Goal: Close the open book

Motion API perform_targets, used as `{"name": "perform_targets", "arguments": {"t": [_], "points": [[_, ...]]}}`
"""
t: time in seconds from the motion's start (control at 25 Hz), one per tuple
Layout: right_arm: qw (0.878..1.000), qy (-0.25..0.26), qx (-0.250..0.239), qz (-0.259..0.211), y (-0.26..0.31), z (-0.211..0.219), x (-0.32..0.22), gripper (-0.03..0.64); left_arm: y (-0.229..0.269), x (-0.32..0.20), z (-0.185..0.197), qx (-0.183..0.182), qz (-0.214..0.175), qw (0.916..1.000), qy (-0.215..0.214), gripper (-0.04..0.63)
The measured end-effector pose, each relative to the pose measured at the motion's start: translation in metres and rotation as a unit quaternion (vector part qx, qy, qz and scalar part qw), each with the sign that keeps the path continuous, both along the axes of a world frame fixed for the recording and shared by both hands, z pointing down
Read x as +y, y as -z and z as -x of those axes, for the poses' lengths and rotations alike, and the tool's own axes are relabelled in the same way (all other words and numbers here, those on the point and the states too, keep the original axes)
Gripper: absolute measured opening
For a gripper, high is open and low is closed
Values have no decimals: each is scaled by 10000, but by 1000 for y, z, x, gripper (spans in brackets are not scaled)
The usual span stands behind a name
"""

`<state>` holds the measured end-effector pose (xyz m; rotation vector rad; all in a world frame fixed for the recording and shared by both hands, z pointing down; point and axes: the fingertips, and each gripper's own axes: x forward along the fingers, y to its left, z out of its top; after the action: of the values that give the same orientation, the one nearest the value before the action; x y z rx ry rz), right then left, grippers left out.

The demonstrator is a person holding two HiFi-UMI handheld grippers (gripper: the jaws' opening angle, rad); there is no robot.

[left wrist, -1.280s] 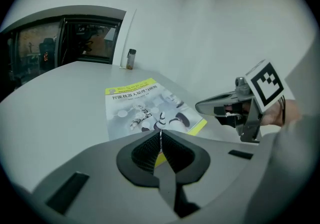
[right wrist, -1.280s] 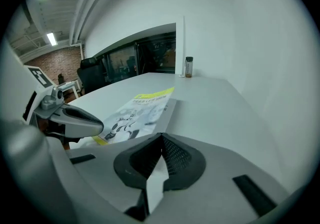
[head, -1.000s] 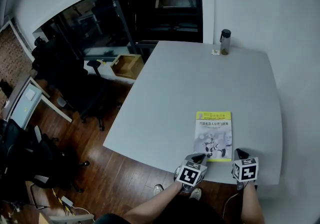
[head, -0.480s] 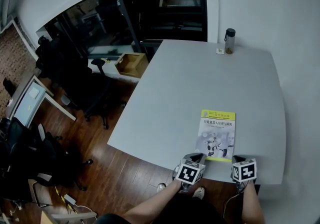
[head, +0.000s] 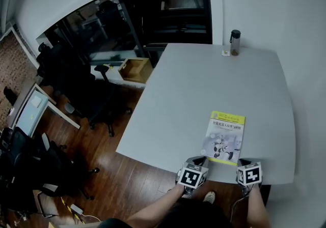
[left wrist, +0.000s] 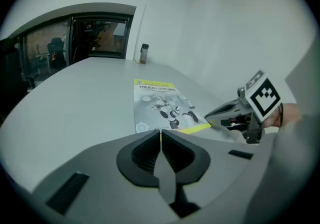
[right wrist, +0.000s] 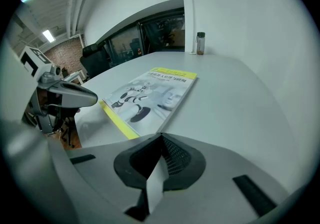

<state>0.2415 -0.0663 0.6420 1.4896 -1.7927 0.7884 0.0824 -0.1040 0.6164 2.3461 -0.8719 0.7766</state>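
Observation:
The book (head: 224,135) lies closed and flat on the grey table (head: 204,84), its yellow-and-grey cover with a robot picture facing up, near the front edge. My left gripper (head: 199,160) is shut and empty, just in front of the book's near left corner. My right gripper (head: 244,161) is also shut with nothing in it, in front of the near right corner. In the left gripper view the closed jaws (left wrist: 160,130) point at the book (left wrist: 162,105). The right gripper view shows the book (right wrist: 150,95) ahead and left of my shut right gripper (right wrist: 161,136).
A dark-capped bottle (head: 235,42) and a small white item (head: 224,53) stand at the table's far edge. Office chairs (head: 97,94) and a wooden box (head: 135,69) are on the wood floor to the left. A white wall runs along the table's right side.
Both grippers have drawn back a little from the book's near edge toward the table's front. The book lies closed throughout; the head view has shifted slightly.

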Motion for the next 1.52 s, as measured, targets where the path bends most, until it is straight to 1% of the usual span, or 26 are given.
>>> {"name": "perform_targets", "arguments": {"t": [0.08, 0.2, 0.36, 0.56, 0.72, 0.84, 1.0, 1.12, 1.32, 1.52], "points": [[9997, -117, 120, -197, 12, -1, -5, 3, 10, -2, 2, 149, -113, 9998, -22, 11], [9976, -164, 264, -620, 42, 2, -19, 3, 32, -12, 3, 414, -341, 9985, -58, 11], [9908, -152, 125, -1341, 89, 19, -40, 3, 72, -22, 0, 774, -752, 9937, -290, 11], [9762, -61, -121, -2166, 146, 47, -57, 3, 125, -27, -2, 1155, -1358, 9815, -695, 11], [9626, 18, -299, -2694, 187, 64, -63, 3, 166, -28, -3, 1443, -1761, 9693, -926, 9], [9523, 112, -370, -3028, 216, 74, -63, 3, 191, -28, -5, 1583, -1988, 9614, -1051, 5], [9402, 253, -464, -3364, 245, 82, -59, 3, 216, -24, -10, 1670, -2161, 9545, -1194, 5], [9335, 344, -582, -3521, 258, 87, -53, 3, 227, -19, -13, 1716, -2199, 9525, -1222, 5], [9261, 547, -730, -3661, 271, 84, -40, 3, 236, -9, -26, 1696, -2256, 9521, -1174, 5], [9205, 810, -910, -3713, 275, 68, -29, 3, 240, 1, -46, 1637, -2328, 9542, -923, 5]]}}
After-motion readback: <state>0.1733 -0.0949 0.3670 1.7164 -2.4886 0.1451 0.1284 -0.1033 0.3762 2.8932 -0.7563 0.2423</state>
